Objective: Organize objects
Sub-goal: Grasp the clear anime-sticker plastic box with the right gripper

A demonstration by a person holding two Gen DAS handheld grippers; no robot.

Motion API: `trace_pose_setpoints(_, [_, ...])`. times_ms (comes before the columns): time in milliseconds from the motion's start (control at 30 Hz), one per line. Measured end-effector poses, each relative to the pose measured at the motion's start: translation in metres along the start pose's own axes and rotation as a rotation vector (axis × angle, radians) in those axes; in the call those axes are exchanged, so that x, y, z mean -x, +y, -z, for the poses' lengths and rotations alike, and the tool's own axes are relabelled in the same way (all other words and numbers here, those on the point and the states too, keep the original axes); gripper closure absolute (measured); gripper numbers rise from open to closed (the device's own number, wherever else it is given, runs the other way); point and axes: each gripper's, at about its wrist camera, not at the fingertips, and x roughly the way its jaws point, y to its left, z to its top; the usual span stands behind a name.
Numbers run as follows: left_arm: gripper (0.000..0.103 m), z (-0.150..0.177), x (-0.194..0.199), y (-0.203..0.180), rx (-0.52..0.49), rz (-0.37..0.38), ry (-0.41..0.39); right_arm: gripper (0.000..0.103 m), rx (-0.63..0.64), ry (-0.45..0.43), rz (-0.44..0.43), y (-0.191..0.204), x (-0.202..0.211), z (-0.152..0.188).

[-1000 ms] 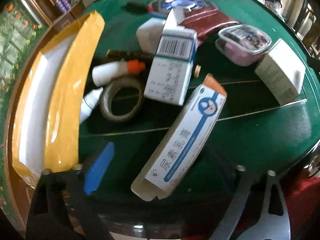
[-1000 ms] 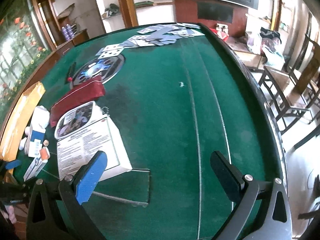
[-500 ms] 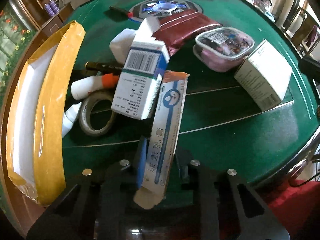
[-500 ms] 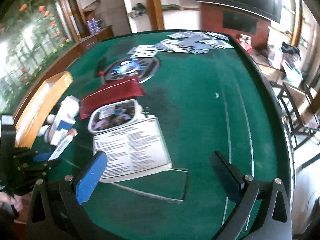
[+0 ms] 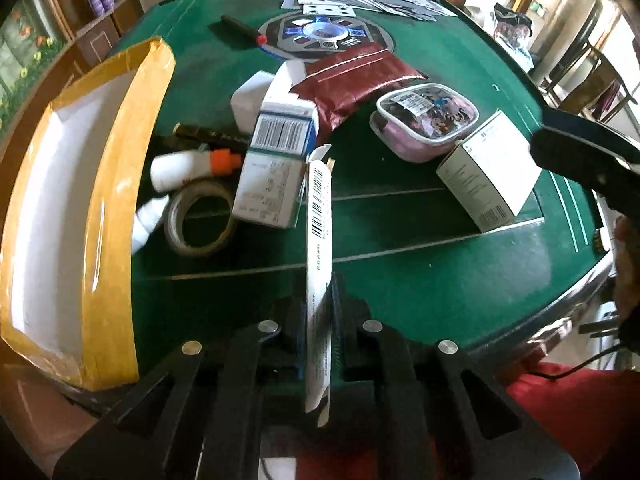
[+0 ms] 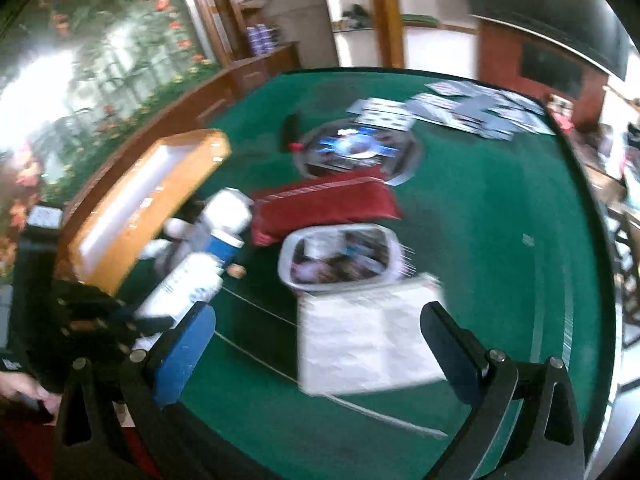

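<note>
One slim white carton [image 5: 319, 216] sits edge-on between my left gripper [image 5: 318, 332]'s jaws, which are closing onto its lower end; it rises toward twelve o'clock in the left wrist view. Two barcodes run along its narrow face; the small print under them is too fine for me to read. Its top flap stands open.

At eleven o'clock from it a blue-and-white medicine box [image 5: 276, 168] shows a barcode on its end, leaning over a roll of clear tape [image 5: 199, 222]. A white bottle with an orange cap [image 5: 192, 166] lies at ten o'clock, beside the yellow-taped cardboard box [image 5: 108, 208] with its white inside.

At two o'clock stands a white carton with printed text and a barcode [image 5: 490, 178], just beside a clear lidded tub with a cartoon label [image 5: 424, 118]. A dark red pouch [image 5: 352, 76] lies at twelve, with playing cards [image 5: 384, 0] beyond on the green felt table [image 5: 420, 280].

My right gripper [image 6: 320, 340] has its jaws wide apart with nothing in them, above the white carton; that view is blurred.
</note>
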Motion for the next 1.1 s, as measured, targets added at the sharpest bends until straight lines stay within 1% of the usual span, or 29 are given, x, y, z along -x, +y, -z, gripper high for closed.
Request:
trace_pose_setpoints(67, [0.093,0.002,-0.001,0.006,0.021,0.024,0.005,0.012,0.024,0.019,-0.039,0.011,-0.01,-0.007])
trace_pose_setpoints(100, [0.093,0.004,0.0,0.008,0.03,0.033,0.007,0.015,0.037,0.033,-0.052,0.016,-0.016,-0.01])
trace_pose_setpoints(133, [0.093,0.006,0.001,0.009,0.034,0.038,0.007,0.02,0.055,0.049,-0.056,0.021,-0.022,-0.013])
trace_pose_setpoints(167, [0.093,0.008,0.002,0.011,0.039,0.042,0.007,0.021,0.071,0.064,-0.039,0.024,-0.028,-0.017])
trace_pose_setpoints(233, [0.093,0.009,0.004,0.012,0.042,0.058,0.006,0.021,0.072,0.085,0.001,0.021,-0.037,-0.023])
trace_pose_setpoints(300, [0.093,0.01,0.004,0.012,0.042,0.065,0.002,0.019,0.028,0.123,0.025,0.008,-0.046,-0.03])
trace_pose_setpoints(367, [0.093,0.01,0.005,0.013,0.047,0.072,0.0,0.018,0.007,0.153,0.033,-0.007,-0.051,-0.033])
trace_pose_setpoints(433, [0.093,0.01,0.005,0.015,0.053,0.081,-0.002,0.015,0.0,0.221,0.033,-0.018,-0.065,-0.034])
trace_pose_setpoints(467, [0.093,0.01,0.005,0.016,0.055,0.083,-0.004,0.015,-0.002,0.24,0.028,-0.022,-0.068,-0.034])
trace_pose_setpoints(500, [0.093,0.009,0.006,0.017,0.056,0.087,-0.005,0.014,-0.006,0.257,0.019,-0.024,-0.073,-0.033])
trace_pose_setpoints(567, [0.093,0.007,0.006,0.019,0.057,0.091,-0.004,0.008,-0.032,0.281,-0.002,-0.03,-0.082,-0.031])
trace_pose_setpoints(633, [0.093,0.006,0.005,0.019,0.052,0.091,-0.002,0.008,-0.073,0.304,-0.02,-0.034,-0.089,-0.029])
trace_pose_setpoints(667, [0.093,0.005,0.005,0.019,0.05,0.091,-0.001,0.008,-0.095,0.313,-0.042,-0.034,-0.091,-0.028])
trace_pose_setpoints(733, [0.093,0.005,0.005,0.019,0.046,0.092,-0.001,0.007,-0.111,0.329,-0.101,-0.026,-0.088,-0.024])
trace_pose_setpoints(767, [0.093,0.004,0.004,0.02,0.046,0.095,0.0,0.007,-0.104,0.346,-0.148,-0.018,-0.087,-0.022])
trace_pose_setpoints(800, [0.093,0.004,0.004,0.021,0.046,0.097,0.001,0.007,-0.084,0.368,-0.2,-0.008,-0.084,-0.019])
trace_pose_setpoints(833, [0.093,0.003,0.004,0.021,0.046,0.098,0.002,0.007,-0.042,0.379,-0.228,0.003,-0.08,-0.017])
trace_pose_setpoints(867, [0.093,0.003,0.004,0.021,0.045,0.1,0.004,0.007,-0.012,0.374,-0.218,0.008,-0.078,-0.016])
trace_pose_setpoints(900, [0.093,0.002,0.003,0.022,0.043,0.102,0.006,0.007,0.025,0.358,-0.187,0.014,-0.074,-0.017])
trace_pose_setpoints(1000, [0.093,0.001,0.002,0.022,0.037,0.108,0.012,0.005,0.08,0.322,-0.116,0.015,-0.072,-0.026])
trace_pose_setpoints(1100, [0.093,0.0,0.001,0.023,0.038,0.117,0.017,0.004,0.174,0.315,-0.092,0.02,-0.081,-0.031])
